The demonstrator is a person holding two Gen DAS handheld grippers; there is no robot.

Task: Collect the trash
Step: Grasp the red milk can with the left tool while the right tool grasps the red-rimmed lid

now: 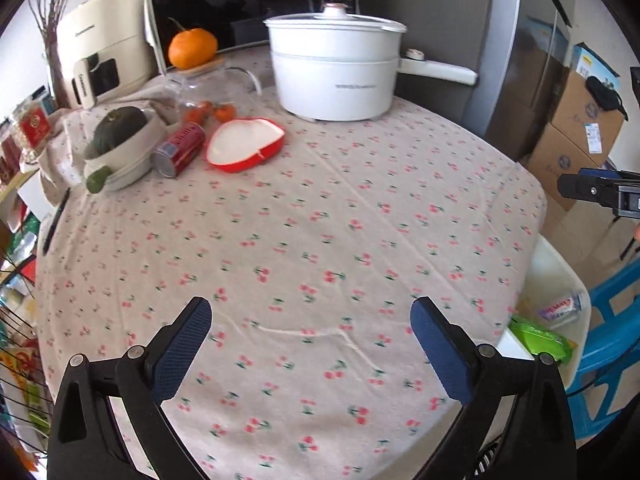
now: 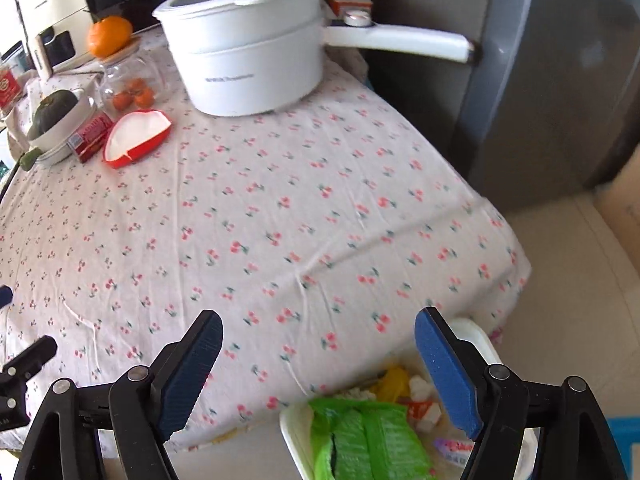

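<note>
My left gripper (image 1: 311,322) hangs open over the near part of the cherry-print tablecloth (image 1: 320,220), with nothing between its blue pads. My right gripper (image 2: 319,334) is open too, empty, above the table's near right corner. Below that corner stands a white bin (image 2: 474,332) holding a green wrapper (image 2: 372,436), a yellow scrap and other small litter. The same white bin (image 1: 560,272) shows at the right edge of the left wrist view, with the green wrapper (image 1: 540,338) inside. A red can (image 1: 180,150) lies on its side at the table's far left.
At the far side stand a white lidded pot (image 1: 334,68) with a long handle, a red heart-shaped dish (image 1: 246,142), a glass jar with an orange (image 1: 193,48) on top, and a bowl with a green squash (image 1: 118,130). A blue stool (image 1: 612,320) and cardboard boxes (image 1: 580,128) stand right.
</note>
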